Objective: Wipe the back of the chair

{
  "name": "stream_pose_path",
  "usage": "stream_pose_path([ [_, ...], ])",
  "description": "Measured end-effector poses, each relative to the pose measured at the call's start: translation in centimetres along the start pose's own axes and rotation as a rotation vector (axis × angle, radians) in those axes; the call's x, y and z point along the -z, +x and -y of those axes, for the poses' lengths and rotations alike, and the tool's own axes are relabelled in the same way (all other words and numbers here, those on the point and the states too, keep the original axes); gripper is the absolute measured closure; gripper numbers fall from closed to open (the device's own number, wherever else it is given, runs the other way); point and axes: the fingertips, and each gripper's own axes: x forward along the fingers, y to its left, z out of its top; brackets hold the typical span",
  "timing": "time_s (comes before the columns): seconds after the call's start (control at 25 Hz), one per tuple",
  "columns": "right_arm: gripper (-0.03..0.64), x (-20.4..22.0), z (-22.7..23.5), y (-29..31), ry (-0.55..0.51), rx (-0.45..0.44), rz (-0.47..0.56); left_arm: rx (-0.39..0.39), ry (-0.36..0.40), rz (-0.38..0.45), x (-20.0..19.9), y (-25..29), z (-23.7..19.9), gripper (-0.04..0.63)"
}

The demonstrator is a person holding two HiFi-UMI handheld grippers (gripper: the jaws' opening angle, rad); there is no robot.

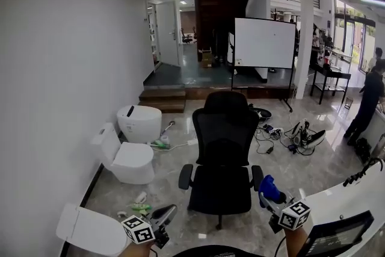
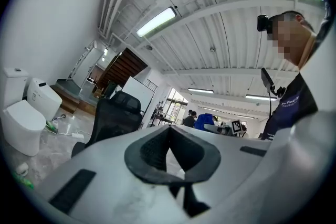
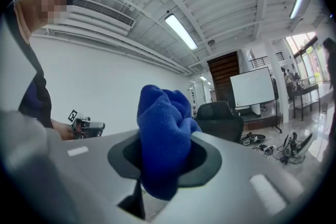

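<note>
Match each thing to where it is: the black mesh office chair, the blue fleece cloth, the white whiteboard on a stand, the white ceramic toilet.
1 black mesh office chair
2 blue fleece cloth
3 white whiteboard on a stand
4 white ceramic toilet

A beside the white wall
B clamped in the right gripper
C middle of the glossy floor
D behind the chair

Pairs: 1-C, 2-B, 3-D, 4-A

On the floor to your left, a white toilet (image 1: 129, 159) stands near the curved wall (image 1: 60, 99), with a second toilet (image 1: 90, 229) at the lower left corner. Ahead you see a whiteboard (image 1: 264, 42) beside wooden steps (image 1: 163, 99), with cables (image 1: 283, 135) strewn below it.
</note>
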Motion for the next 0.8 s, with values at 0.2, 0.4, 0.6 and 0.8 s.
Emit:
stream_pose_path([
  [0.2,0.495,0.1,0.1,6.1,-0.002,0.001,-0.006,0.0,-0.003,-0.013,-1.8,0.1,-5.5,0.589],
  [0.4,0.497,-0.3,3.4,8.9,-0.013,-0.004,-0.018,-0.013,-0.018,-0.016,-2.5,3.3,-8.3,0.589],
  [0.6,0.496,-0.8,9.2,11.8,-0.021,-0.034,-0.018,-0.051,-0.008,0.0,-2.9,8.3,-10.5,0.589],
  [0.8,0.495,-2.6,15.8,14.7,-0.057,-0.107,-0.032,-0.121,-0.026,0.054,-3.7,14.2,-11.5,0.589],
])
